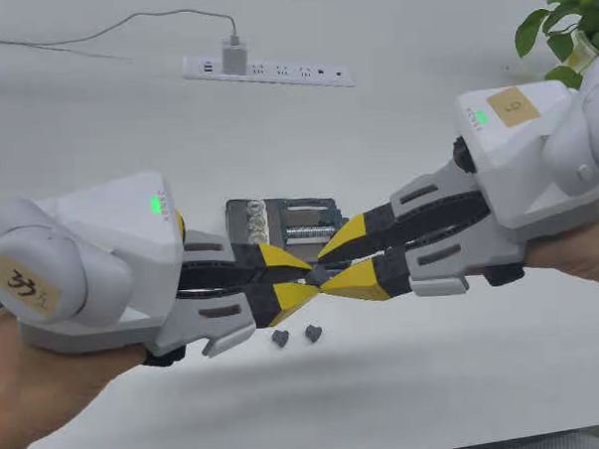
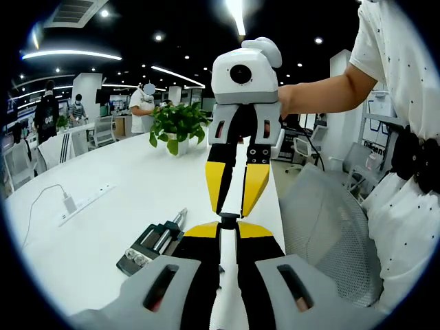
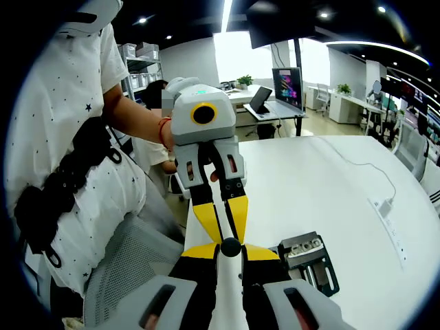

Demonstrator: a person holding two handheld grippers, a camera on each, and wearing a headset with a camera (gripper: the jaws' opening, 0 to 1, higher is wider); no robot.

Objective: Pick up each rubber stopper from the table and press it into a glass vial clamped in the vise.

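Note:
A small dark rubber stopper [image 1: 317,274] hangs in the air between two grippers that meet tip to tip. My left gripper [image 1: 309,276], tagged 33, comes in from the left with its yellow-tipped jaws closed on the stopper [image 2: 229,218]. From the right, my right gripper [image 1: 326,272], tagged 9, also pinches the stopper [image 3: 230,246] at its jaw tips, which stand a little wider. Just behind the tips the vise [image 1: 309,216] lies on the table and holds glass vials [image 1: 255,222]. Two loose stoppers [image 1: 281,337] [image 1: 312,332] lie on the table below the tips.
At the back of the white table lies a white power strip [image 1: 268,70] with a charger [image 1: 233,58] and its cable. A potted plant [image 1: 572,24] stands at the far right corner. In the gripper views I see the vise [image 2: 155,244] [image 3: 309,258] beside the jaws and the person's body behind.

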